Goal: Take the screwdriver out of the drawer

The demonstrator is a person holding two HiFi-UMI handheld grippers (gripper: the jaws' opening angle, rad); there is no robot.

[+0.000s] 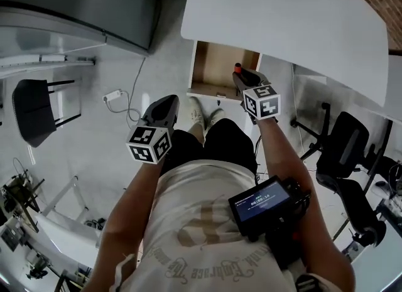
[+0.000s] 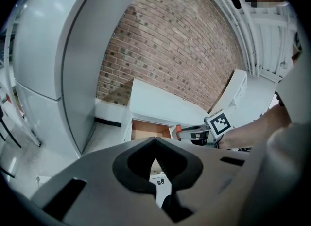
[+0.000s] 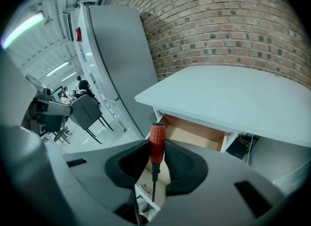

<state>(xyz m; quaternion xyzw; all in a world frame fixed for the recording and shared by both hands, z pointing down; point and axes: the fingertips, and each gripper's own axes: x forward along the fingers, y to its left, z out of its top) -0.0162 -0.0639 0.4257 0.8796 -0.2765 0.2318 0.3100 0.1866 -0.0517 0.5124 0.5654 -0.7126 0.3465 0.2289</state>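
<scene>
Looks basically done: the right gripper (image 3: 156, 148) is pinching the red-handled screwdriver (image 3: 157, 140) by its handle, and it seems lifted clear of the open drawer (image 3: 194, 133). The left gripper (image 2: 155, 142) has its jaws pressed together on nothing. Maybe just setting it down is left.

Screwdriver (image 3: 156, 141) upright in right tongs (image 3: 156, 153), before open drawer (image 3: 194, 132) under table (image 3: 233, 98)
</scene>
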